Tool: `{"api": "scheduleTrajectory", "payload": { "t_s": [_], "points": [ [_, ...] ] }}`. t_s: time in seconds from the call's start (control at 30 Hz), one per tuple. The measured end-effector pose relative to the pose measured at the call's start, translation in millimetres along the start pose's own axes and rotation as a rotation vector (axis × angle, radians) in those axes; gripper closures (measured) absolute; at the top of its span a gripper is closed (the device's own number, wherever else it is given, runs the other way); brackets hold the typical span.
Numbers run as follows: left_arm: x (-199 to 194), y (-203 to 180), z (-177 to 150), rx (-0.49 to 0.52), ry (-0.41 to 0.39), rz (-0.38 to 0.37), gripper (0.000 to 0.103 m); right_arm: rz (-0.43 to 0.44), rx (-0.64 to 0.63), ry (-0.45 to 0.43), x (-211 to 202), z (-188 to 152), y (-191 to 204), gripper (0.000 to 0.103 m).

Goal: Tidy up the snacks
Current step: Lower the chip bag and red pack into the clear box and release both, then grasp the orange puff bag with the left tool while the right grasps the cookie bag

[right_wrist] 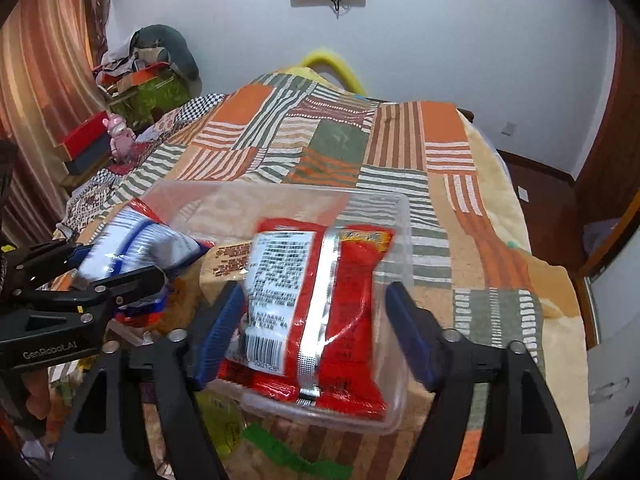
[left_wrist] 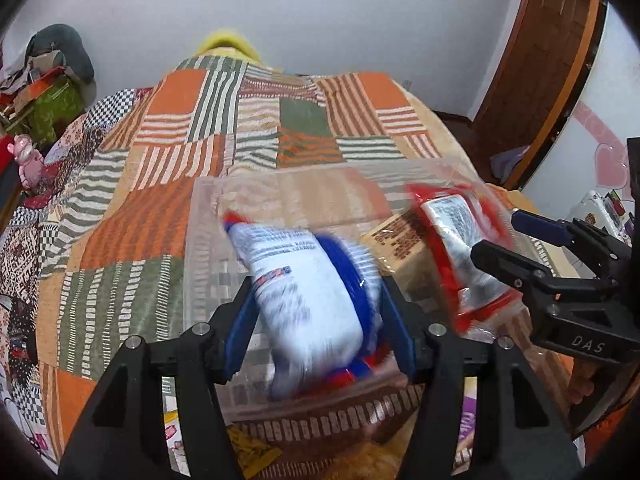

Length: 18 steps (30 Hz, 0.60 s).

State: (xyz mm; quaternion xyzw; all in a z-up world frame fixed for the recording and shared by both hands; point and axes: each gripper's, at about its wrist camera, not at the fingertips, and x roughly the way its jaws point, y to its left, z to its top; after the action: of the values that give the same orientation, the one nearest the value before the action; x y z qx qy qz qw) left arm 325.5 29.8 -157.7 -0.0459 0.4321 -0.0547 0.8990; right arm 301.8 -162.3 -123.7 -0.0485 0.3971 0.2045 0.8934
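1. Set on a bed under a patchwork blanket of orange, green and striped squares.
2. Near the front of the blanket, a clear plastic container, shallow and rectangular, with a tan box lying inside.
3. Left gripper angled steeply down over the left half of the container, black fingers with blue pads either side of a white-and-blue snack packet.
4. Jaws at a middling width; packet between the pads and filling most of the gap, yet smeared by motion while the fingers look sharp, so loose rather than pinched.
5. Right gripper tilted down at much the same angle, just beside the left one, over the right half of the container.
6. Jaws spread wide around a red snack packet, back side up with barcode and silver seam showing.
7. Clear gap between the red packet and the right-hand pad; left-hand pad close beside the packet's edge, no squeeze visible.
8. Red packet resting inside the container, lower end against the near wall, partly over the tan box.
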Motion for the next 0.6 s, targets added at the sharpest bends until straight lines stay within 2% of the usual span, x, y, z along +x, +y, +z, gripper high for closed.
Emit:
{"api": "scheduleTrajectory", "payload": {
  "t_s": [0.07, 0.3, 0.37, 0.6],
  "points": [
    [-10.1, -0.3, 1.2, 0.004, -0.022, 0.009, 0.034, -0.005, -0.003, -0.011, -6.9, 0.9, -0.5, 0.025],
    [-60.1, 5.0, -1.9, 0.004, -0.086, 0.020, 0.029, 0.002, -0.018, -0.063, -43.7, -3.3, 4.7, 0.025],
    [-74.1, 7.3, -6.4, 0.004, -0.097, 0.029, 0.024, 0.003, -0.024, -0.078, -55.9, -7.2, 7.1, 0.025],
    [-116.2, 15.9, -40.2, 0.023, -0.106, 0.073, 0.017, 0.009, -0.030, -0.096, -84.1, -26.6, 12.0, 0.022]
  ]
}}
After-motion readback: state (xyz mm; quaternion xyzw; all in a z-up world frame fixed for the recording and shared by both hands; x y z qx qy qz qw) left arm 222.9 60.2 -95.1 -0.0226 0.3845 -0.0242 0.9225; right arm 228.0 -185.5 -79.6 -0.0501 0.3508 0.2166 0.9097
